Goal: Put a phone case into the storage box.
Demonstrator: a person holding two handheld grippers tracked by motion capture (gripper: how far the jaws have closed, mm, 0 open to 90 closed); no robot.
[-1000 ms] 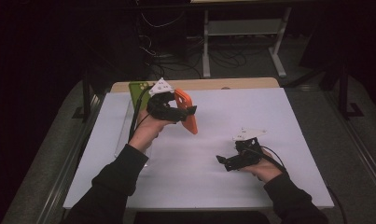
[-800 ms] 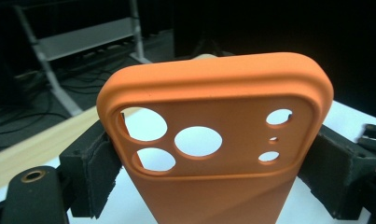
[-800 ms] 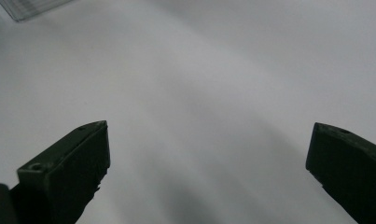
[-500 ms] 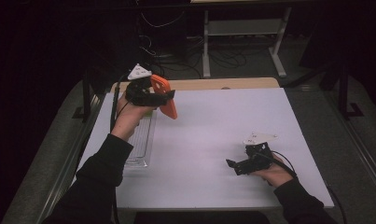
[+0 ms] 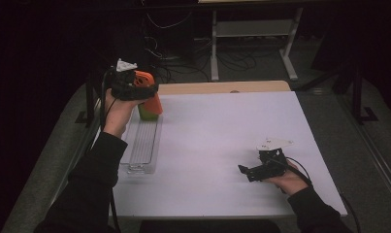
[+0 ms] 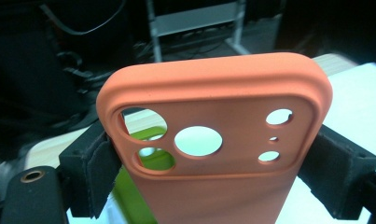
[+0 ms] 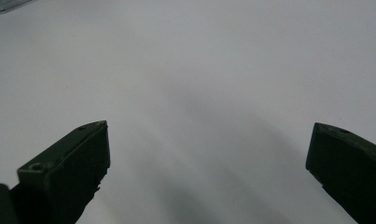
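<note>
Left gripper (image 5: pixel 143 92) holds an orange phone case (image 6: pixel 213 135), fingers (image 6: pixel 90 175) pressed on its two long edges just below the camera cut-outs; the case stands upright between them, lifted clear of the bench (image 5: pixel 222 136). Below and just behind the held case, seen through its cut-outs, lies a green phone case (image 6: pixel 129 196) at the far end of a clear plastic tray (image 5: pixel 143 145), which runs along the bench's left edge. Right gripper (image 7: pixel 209 154) rests low over bare bench, well apart from the cases, fingers spread wide with nothing between them. Step in hand, as judged: carrying the orange case toward the tray, by the green one. Next move would call for lowering the case over the tray, tilting it flat, and only then easing the fingers apart; the soft case may flex under the squeeze, so a gentle release seems wise. No brand, label or legible writing on either case or the tray.
</note>
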